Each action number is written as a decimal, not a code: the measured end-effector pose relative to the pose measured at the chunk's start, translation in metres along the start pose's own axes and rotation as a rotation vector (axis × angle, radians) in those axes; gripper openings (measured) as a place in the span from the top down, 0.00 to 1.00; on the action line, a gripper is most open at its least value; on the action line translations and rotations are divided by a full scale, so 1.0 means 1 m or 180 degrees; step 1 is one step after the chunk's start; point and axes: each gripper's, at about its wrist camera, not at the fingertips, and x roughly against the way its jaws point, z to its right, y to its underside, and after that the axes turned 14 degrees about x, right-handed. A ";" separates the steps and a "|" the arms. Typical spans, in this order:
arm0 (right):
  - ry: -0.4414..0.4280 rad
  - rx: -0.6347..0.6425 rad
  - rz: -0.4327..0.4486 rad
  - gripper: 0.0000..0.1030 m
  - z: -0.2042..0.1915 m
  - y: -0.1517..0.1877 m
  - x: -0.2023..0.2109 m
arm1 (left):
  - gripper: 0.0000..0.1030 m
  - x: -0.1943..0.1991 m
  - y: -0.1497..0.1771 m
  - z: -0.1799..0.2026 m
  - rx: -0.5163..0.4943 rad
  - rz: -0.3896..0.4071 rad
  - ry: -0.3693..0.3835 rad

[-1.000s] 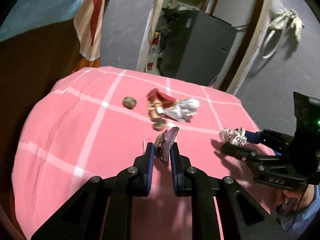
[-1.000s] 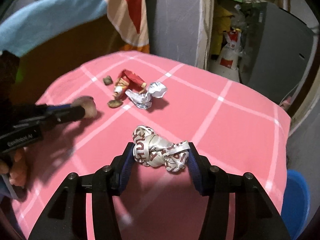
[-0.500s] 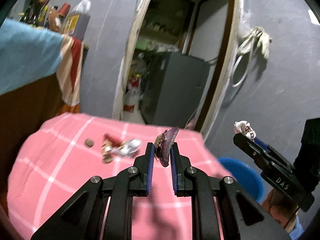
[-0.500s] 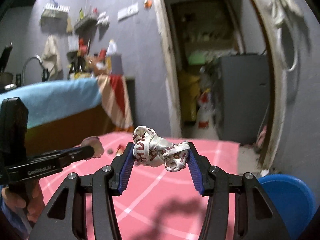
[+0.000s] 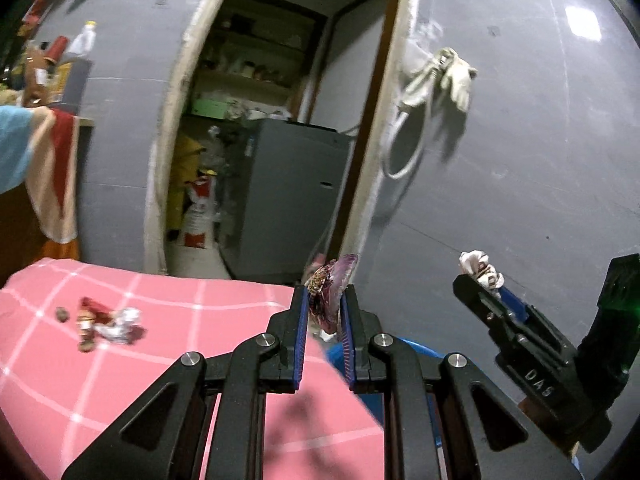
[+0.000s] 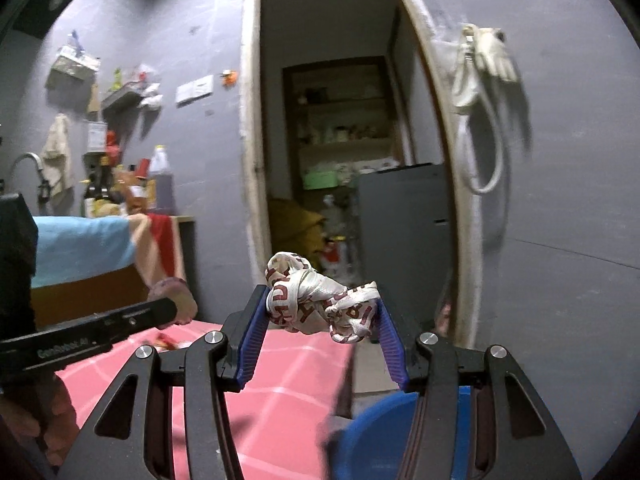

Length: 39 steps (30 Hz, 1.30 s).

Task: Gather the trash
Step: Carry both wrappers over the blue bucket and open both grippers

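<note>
While contents hidden, blue bucket beside pink table.

A thin purple scrap stands upright on edge at the centre of the left wrist view. A crumpled white wrapper with dark red lettering, knotted into a wad, lies crosswise at the centre of the right wrist view. At lower left of the left wrist view, a red, silver and brown litter pile rests on pink checked cloth, with a small brown lump just left of it.
</note>
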 end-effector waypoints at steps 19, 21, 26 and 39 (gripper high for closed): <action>0.0317 -0.0464 -0.0657 0.51 0.070 0.062 -0.015 | 0.87 -0.116 0.042 0.038 0.0066 -0.0971 0.0066; 0.0328 -0.0502 -0.0729 0.51 0.074 0.068 -0.017 | 0.87 -0.129 0.047 0.036 0.0107 -0.1108 0.0034; 0.0334 -0.0614 -0.0919 0.51 0.084 0.080 -0.022 | 0.88 -0.151 0.059 0.030 0.0179 -0.1348 -0.0040; 0.0291 -0.0755 -0.1111 0.47 0.094 0.092 -0.029 | 0.87 -0.170 0.071 0.027 0.0180 -0.1531 -0.0123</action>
